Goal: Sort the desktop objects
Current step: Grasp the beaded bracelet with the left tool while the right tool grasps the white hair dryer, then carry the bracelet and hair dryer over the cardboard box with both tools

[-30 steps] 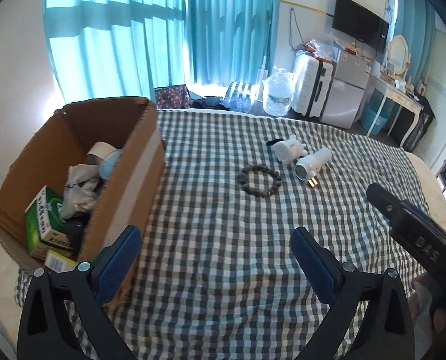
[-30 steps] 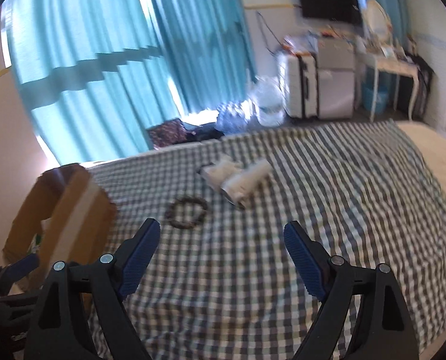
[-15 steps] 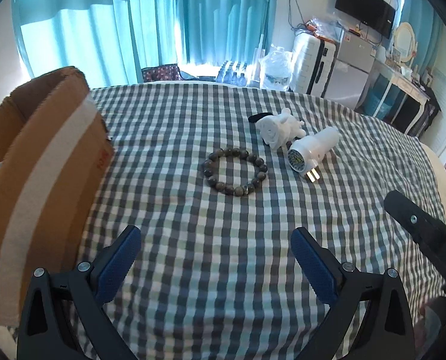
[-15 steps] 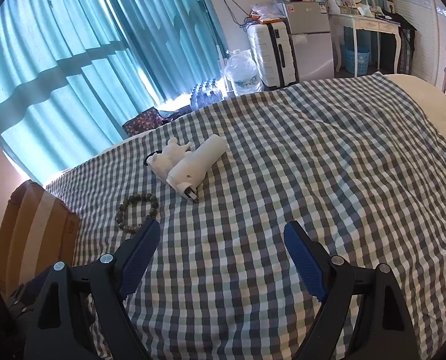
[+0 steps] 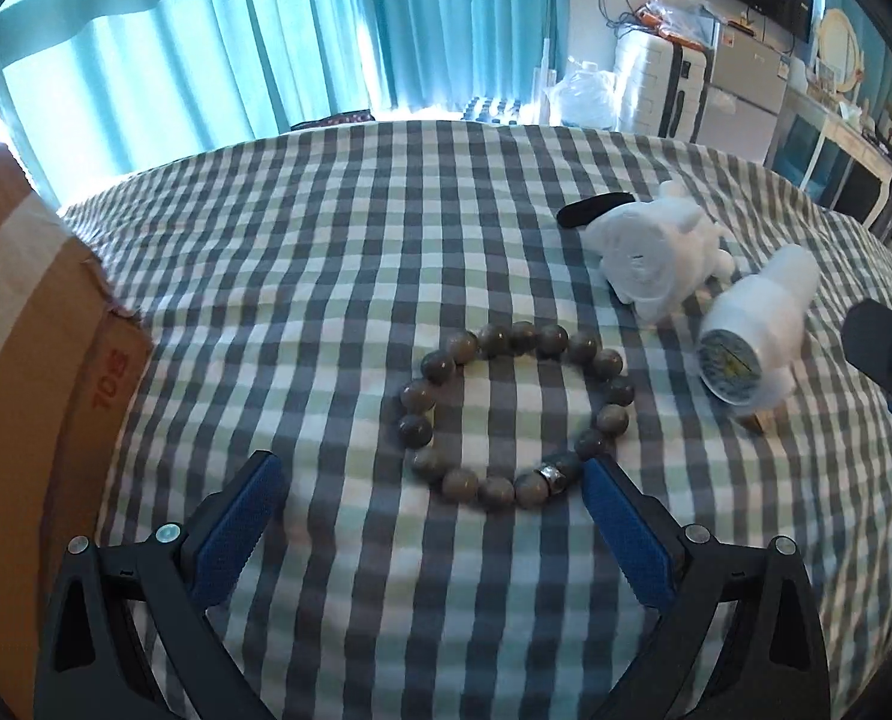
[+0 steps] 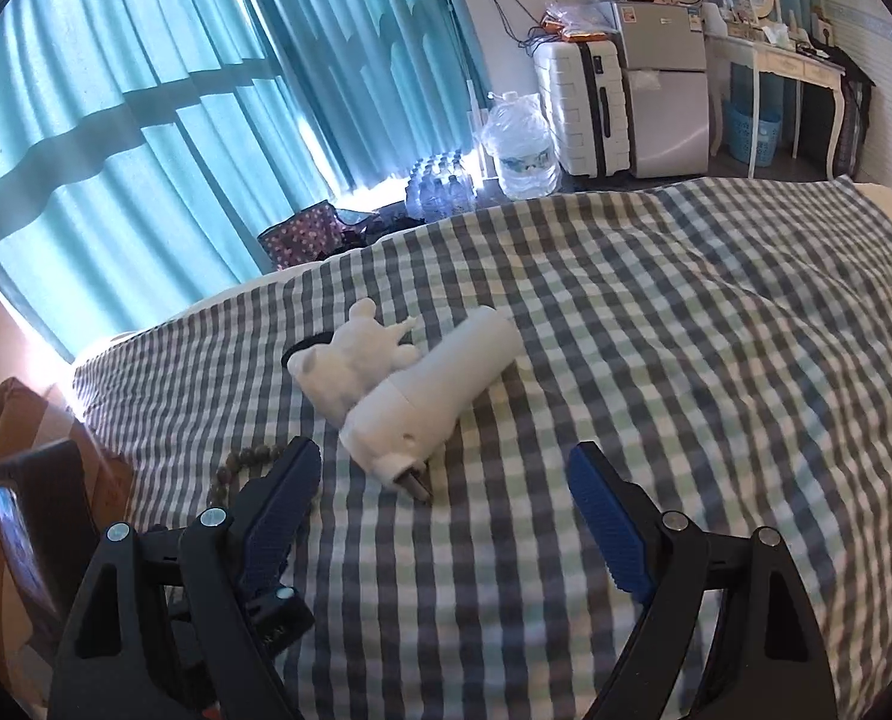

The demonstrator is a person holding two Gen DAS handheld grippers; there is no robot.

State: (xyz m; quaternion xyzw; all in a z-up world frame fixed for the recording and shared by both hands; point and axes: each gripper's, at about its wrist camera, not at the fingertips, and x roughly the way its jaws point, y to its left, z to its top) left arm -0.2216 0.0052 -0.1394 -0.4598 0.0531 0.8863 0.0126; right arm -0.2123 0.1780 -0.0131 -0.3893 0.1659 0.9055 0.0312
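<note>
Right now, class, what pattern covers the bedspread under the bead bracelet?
A grey, white and pale green check on the bedspread, clearest in the left wrist view with the bead bracelet.

Bracelet [image 5: 514,414] lies left of plug [image 5: 757,330], toy [image 5: 655,258] behind both.

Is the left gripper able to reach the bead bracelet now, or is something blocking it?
Probably yes. The left gripper is open, the bead bracelet lies just ahead of its fingers, with only checked cloth between.
</note>
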